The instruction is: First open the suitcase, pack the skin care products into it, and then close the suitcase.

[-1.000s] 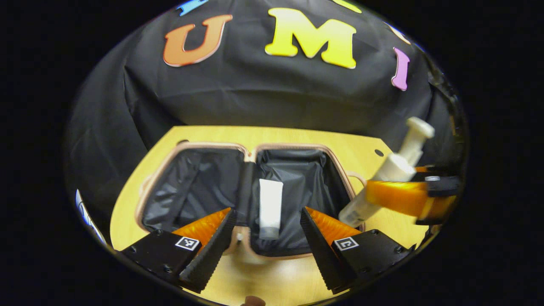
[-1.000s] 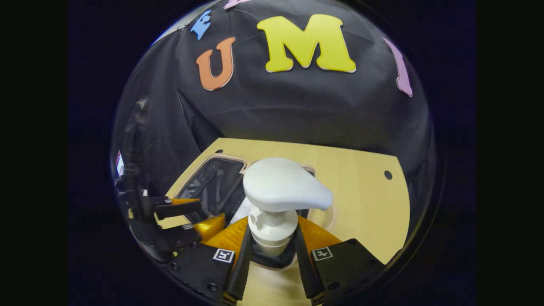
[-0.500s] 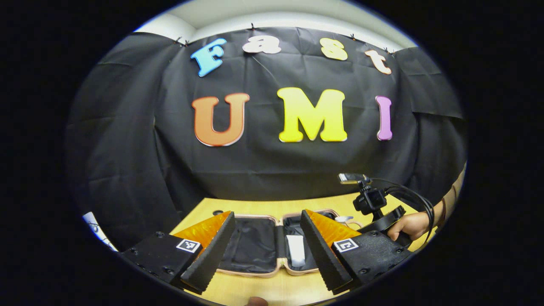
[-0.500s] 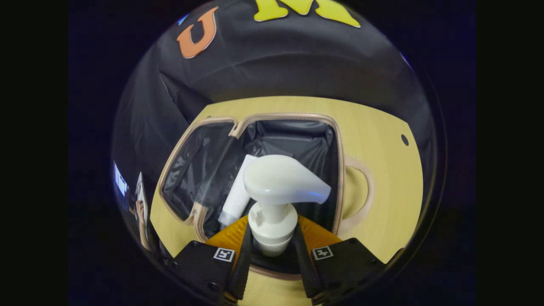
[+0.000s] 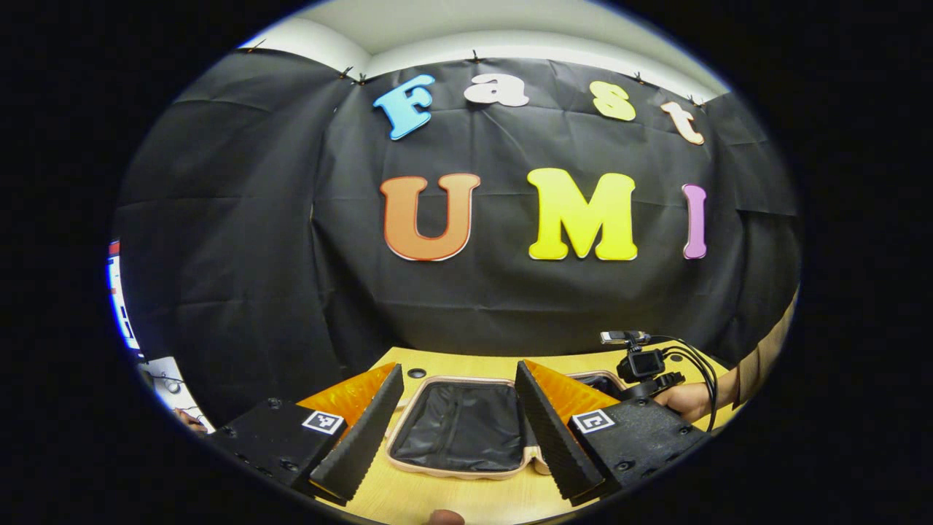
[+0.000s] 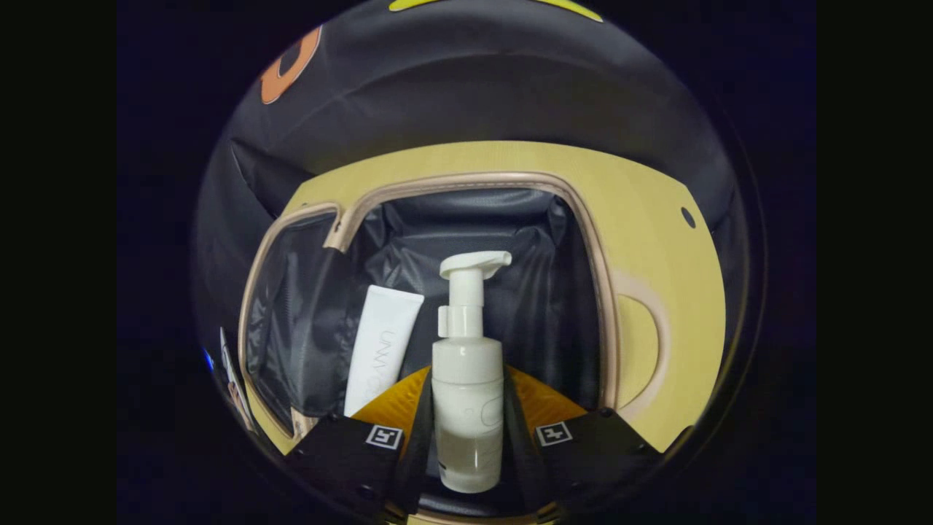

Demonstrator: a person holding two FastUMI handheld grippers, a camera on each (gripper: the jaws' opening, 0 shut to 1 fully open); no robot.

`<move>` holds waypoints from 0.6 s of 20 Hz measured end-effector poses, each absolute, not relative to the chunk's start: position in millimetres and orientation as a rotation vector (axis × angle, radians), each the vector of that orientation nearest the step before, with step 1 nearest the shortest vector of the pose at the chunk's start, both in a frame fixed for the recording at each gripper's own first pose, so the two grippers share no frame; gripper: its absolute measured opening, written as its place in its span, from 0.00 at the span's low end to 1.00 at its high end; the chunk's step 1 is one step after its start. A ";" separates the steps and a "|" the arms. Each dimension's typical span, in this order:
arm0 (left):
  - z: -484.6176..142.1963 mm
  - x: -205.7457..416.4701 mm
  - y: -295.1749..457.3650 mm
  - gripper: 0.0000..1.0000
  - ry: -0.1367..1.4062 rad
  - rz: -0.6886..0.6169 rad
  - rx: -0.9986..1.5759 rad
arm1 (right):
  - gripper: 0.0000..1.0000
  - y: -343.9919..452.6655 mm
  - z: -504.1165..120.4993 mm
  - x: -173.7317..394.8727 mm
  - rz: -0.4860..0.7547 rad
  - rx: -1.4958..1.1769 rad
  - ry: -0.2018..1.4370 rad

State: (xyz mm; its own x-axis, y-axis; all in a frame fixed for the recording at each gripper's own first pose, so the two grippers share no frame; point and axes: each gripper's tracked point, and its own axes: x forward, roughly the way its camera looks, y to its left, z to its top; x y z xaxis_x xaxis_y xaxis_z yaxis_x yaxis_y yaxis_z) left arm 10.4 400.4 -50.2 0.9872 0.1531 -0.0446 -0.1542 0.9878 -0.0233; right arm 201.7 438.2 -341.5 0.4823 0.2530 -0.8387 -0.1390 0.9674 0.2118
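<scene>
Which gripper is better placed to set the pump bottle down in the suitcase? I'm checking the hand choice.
Right. The right gripper is shut on the pump bottle above the open suitcase, beside the tube. The left gripper is open, holding nothing.

A black cloth (image 5: 240, 240) hangs in folds as the booth's back wall, clipped along its top edge under a pale ceiling (image 5: 474, 29). A light wooden table (image 6: 656, 240) with small round holes stands before it.

1 suitcase (image 6: 466, 182), open; 1 pump bottle (image 6: 467, 394); 1 tube (image 6: 383, 350); 1 table (image 6: 656, 240); 2 grippers: left (image 5: 459, 430), right (image 6: 466, 452).
</scene>
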 end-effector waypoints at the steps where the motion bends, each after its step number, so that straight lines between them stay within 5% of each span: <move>1: -55.0 9.5 407.2 0.98 0.052 0.169 -0.033 | 0.49 438.4 -344.6 201.5 0.227 0.121 1.049; 8: -92.9 21.2 476.3 0.98 0.115 0.265 -0.147 | 0.56 432.3 -330.0 196.8 0.203 0.115 1.031; 9: -100.7 25.6 490.8 0.98 0.124 0.293 -0.183 | 0.67 427.2 -323.9 192.1 0.200 0.108 1.024; 12: -122.6 38.8 515.4 0.97 0.147 0.306 -0.336 | 0.78 417.4 -290.8 174.8 0.249 0.094 0.954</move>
